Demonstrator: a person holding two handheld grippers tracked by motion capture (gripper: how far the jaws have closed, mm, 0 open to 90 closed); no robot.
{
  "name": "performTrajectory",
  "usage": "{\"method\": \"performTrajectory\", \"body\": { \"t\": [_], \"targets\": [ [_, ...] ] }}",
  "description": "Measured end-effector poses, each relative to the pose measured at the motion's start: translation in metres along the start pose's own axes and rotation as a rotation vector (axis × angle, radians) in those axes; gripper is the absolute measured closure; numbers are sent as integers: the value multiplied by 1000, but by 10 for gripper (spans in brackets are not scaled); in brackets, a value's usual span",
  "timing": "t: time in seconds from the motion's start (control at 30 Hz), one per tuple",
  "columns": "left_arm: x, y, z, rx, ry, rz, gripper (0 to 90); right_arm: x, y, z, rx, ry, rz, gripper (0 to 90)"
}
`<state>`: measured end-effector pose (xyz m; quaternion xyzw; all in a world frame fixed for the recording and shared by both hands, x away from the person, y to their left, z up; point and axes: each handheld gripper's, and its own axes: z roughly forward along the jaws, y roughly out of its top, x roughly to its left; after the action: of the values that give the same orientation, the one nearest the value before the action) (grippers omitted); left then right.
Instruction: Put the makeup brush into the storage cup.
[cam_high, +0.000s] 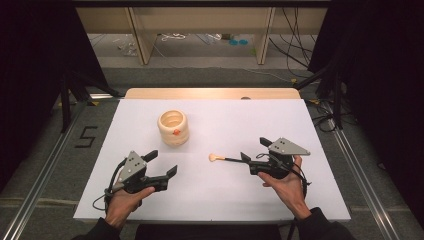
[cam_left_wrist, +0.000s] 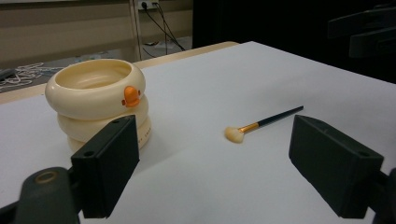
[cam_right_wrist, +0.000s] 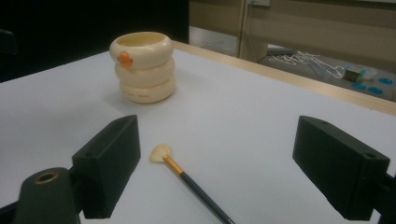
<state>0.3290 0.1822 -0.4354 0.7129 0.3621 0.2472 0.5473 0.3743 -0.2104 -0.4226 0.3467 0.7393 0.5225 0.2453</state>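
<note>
Your left gripper has its fingers spread wide with nothing between them, hovering just above the white desk. Your right gripper is the same — fingers spread, pinching nothing.

The small brush lies flat on the desk, its pale fan of bristles pointing away from your right fingers and its dark handle running back toward them. In the right gripper view the brush sits between the two fingers and just ahead, closer to the left-hand one; neither touches it. From your left fingers the brush lies farther ahead, toward the right-hand finger.

The cream ringed pot with its orange duck bill stands upright — just beyond your left fingers, and well ahead of your right ones, off to their left.
</note>
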Motion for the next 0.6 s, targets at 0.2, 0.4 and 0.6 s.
{"method": "performTrajectory", "body": {
  "t": [0.2,0.4,0.6],
  "targets": [
    [0,0,1,4,-2,4,158,-2,3,3,24,12,-10,158],
    [0,-1,1,7,0,-5,158,-3,7,7,60,33,-23,159],
    [1,-1,2,7,0,0,158,-3,14,13,91,68,-25,165]
  ]
}}
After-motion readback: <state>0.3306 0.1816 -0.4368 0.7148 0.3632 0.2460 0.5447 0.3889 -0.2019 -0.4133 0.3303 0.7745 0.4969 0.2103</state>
